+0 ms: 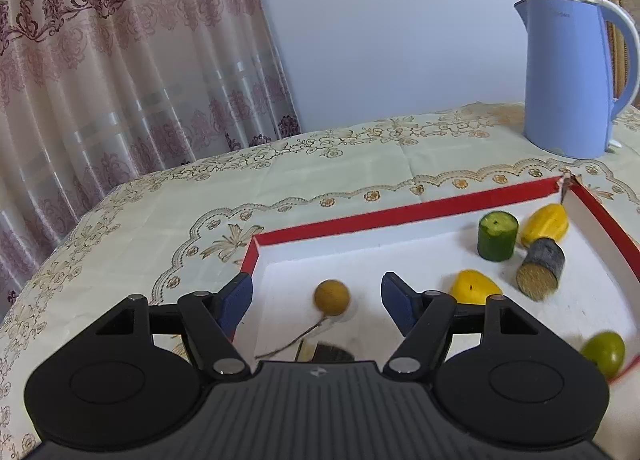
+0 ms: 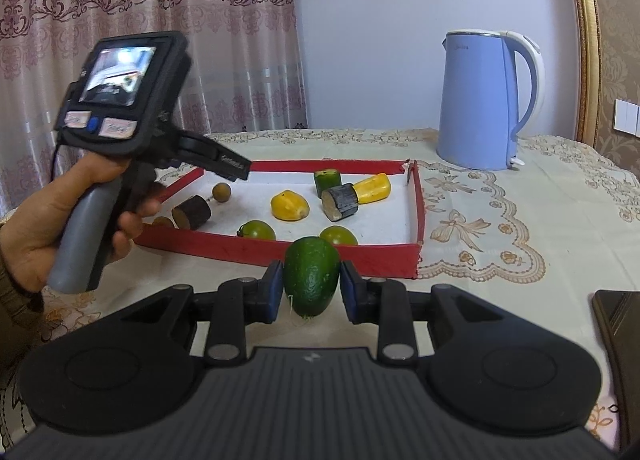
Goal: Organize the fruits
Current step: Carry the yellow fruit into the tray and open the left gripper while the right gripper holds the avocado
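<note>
A red-walled tray with a white floor holds several fruits and cut pieces. My right gripper is shut on a dark green avocado, just outside the tray's near wall. My left gripper is open and empty above the tray's left end, over a small brown round fruit with a thin stem. In the right wrist view the left gripper is held in a hand above that end, near the brown fruit.
A blue kettle stands behind the tray. In the tray lie yellow pieces, a green cylinder, dark cut cylinders, green round fruits. A dark object lies at the right.
</note>
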Motion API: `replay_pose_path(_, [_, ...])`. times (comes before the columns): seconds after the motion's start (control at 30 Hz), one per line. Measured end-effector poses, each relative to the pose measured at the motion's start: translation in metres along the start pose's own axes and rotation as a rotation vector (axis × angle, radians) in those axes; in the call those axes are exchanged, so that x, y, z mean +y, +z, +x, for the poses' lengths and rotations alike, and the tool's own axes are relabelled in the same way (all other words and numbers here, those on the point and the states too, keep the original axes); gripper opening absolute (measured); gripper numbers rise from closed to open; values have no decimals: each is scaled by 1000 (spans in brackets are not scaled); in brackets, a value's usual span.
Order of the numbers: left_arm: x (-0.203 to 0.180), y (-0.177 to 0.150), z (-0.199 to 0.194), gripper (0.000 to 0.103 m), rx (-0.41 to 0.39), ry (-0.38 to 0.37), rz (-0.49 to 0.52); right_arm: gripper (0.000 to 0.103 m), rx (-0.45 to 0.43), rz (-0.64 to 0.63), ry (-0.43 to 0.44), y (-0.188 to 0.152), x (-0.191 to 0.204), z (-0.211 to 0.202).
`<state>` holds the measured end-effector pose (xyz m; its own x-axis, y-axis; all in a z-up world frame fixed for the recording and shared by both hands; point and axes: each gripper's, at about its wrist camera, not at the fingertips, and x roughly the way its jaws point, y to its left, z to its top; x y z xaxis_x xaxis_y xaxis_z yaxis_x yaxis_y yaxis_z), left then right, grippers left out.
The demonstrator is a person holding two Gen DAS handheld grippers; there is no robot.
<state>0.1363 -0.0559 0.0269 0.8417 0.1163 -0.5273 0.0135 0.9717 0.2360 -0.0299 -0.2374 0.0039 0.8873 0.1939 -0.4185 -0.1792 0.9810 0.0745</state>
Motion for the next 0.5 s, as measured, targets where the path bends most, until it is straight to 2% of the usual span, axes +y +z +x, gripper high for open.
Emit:
replay_pose_path(0.3, [27, -27, -26, 74, 57, -46, -107, 29, -21, -15, 14, 12, 3, 1])
replay_pose_path(0.37, [31, -33, -31, 75, 65, -37, -115, 29, -34, -19, 16, 17, 4, 2])
replay_pose_path(0.5, [39, -45, -37, 82, 84, -12, -131, 29, -53, -26, 15, 29, 2, 5])
